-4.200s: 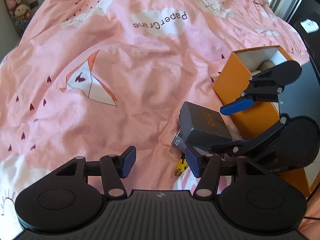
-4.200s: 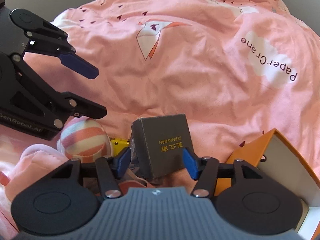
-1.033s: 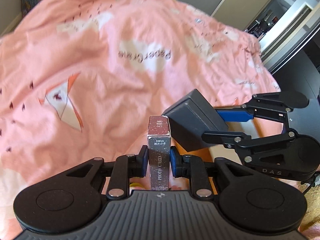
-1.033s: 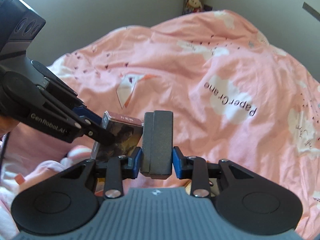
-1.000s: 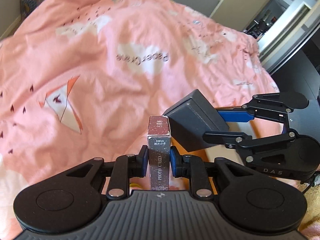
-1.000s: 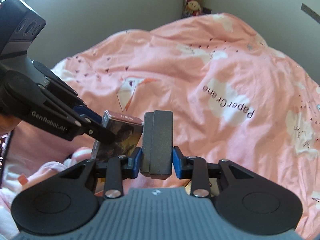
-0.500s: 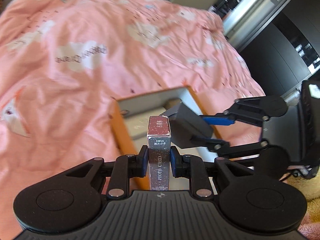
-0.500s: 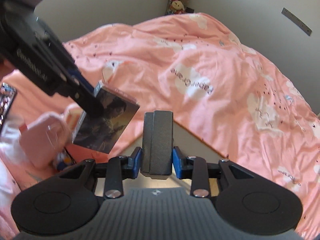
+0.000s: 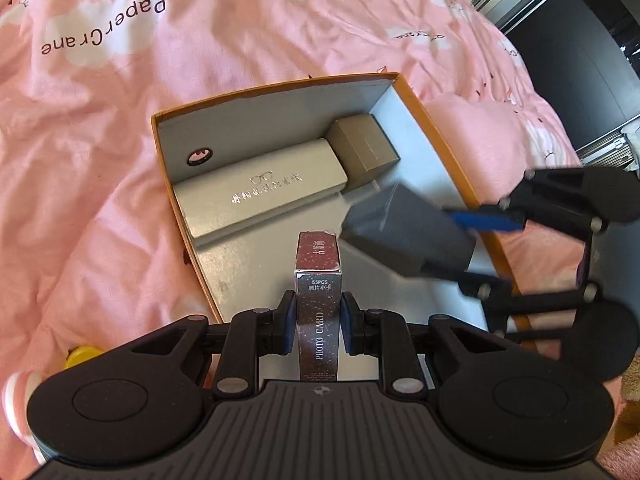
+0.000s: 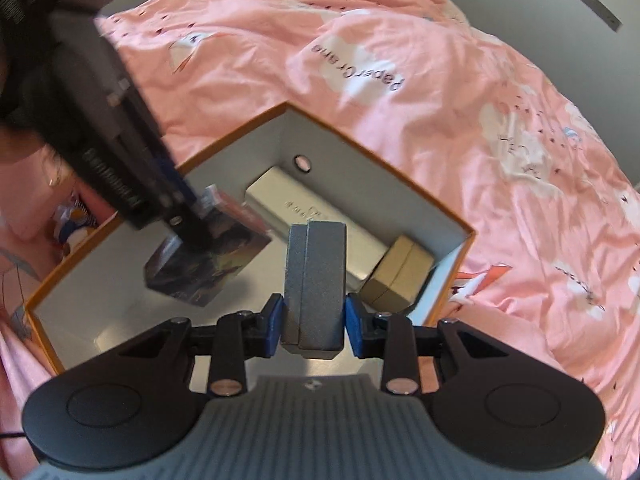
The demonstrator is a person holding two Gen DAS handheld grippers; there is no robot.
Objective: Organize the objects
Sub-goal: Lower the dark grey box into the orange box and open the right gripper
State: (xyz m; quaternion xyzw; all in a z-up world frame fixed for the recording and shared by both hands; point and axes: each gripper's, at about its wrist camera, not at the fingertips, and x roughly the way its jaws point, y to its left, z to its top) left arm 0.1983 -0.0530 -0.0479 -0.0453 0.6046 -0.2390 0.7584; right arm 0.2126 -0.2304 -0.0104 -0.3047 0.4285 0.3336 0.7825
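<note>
An open orange box (image 9: 416,92) (image 10: 348,148) with a grey inside lies on the pink duvet. Inside it rest a long white glasses case (image 9: 260,188) (image 10: 288,204) and a small tan box (image 9: 366,148) (image 10: 400,276). My left gripper (image 9: 317,326) is shut on a maroon photo card box (image 9: 318,292), held upright over the orange box's floor; the right wrist view shows that card box (image 10: 208,268) from the side. My right gripper (image 10: 314,322) is shut on a dark grey box (image 10: 316,280), which hangs over the orange box beside the card box (image 9: 404,232).
The pink duvet (image 9: 100,160) with "Paper Crane" print surrounds the orange box. A yellow item (image 9: 80,356) and a striped ball (image 9: 16,388) lie at the lower left of the left wrist view. Dark furniture (image 9: 580,40) stands beyond the bed's far right edge.
Both grippers have moved down and across with their boxes, from above the bare duvet to above the open orange box, whose inside has come into full view.
</note>
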